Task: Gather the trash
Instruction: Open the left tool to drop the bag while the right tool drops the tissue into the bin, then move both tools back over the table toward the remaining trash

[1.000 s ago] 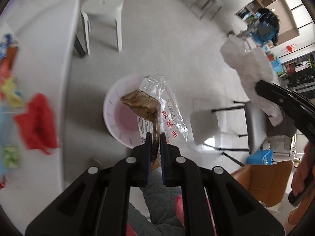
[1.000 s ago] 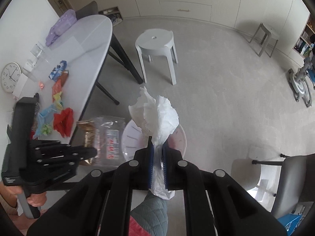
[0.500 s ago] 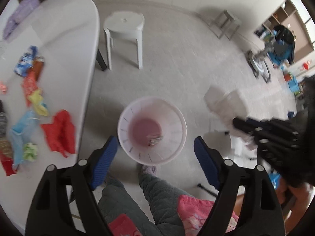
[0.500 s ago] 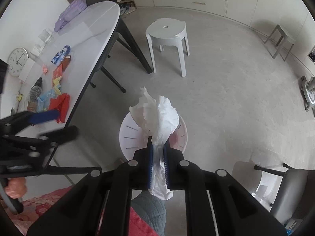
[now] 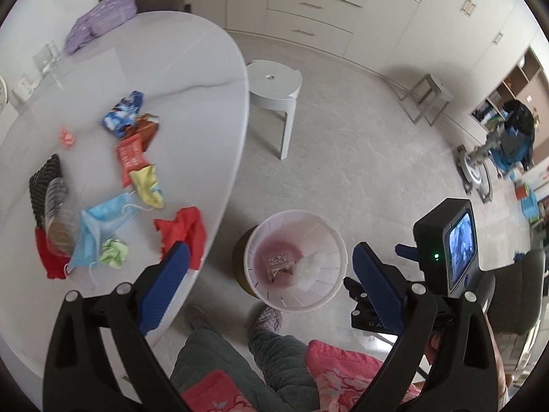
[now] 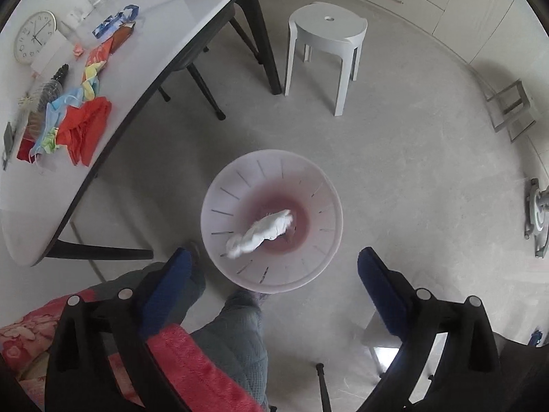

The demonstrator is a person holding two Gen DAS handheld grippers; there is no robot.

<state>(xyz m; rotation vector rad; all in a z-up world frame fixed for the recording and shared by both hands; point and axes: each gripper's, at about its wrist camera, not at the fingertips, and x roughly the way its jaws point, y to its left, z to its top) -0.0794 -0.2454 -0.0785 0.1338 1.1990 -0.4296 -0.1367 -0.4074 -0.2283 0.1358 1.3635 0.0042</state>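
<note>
A white plastic trash bin (image 5: 322,297) stands on the floor beside the table; it also shows in the right wrist view (image 6: 236,185). Inside it lie a clear snack wrapper (image 5: 279,262) and a crumpled white tissue (image 6: 260,233), the tissue also seen in the left wrist view (image 5: 310,264). My left gripper (image 5: 271,279) is open and empty above the bin. My right gripper (image 6: 274,285) is open and empty above the bin. Several pieces of trash lie on the white table (image 5: 192,68): a red wrapper (image 5: 182,228), a blue face mask (image 5: 103,219), a yellow wrapper (image 5: 147,185).
A white stool (image 5: 274,82) stands past the bin. The person's legs and slipper (image 5: 269,319) are right below the bin. A clock (image 6: 34,36) and a purple pack (image 5: 99,25) lie on the table. A chair (image 5: 514,295) stands to the right.
My left gripper opened first and dropped the snack wrapper into the bin. My right gripper then opened and the tissue fell into the bin. Both views swung toward the table.
</note>
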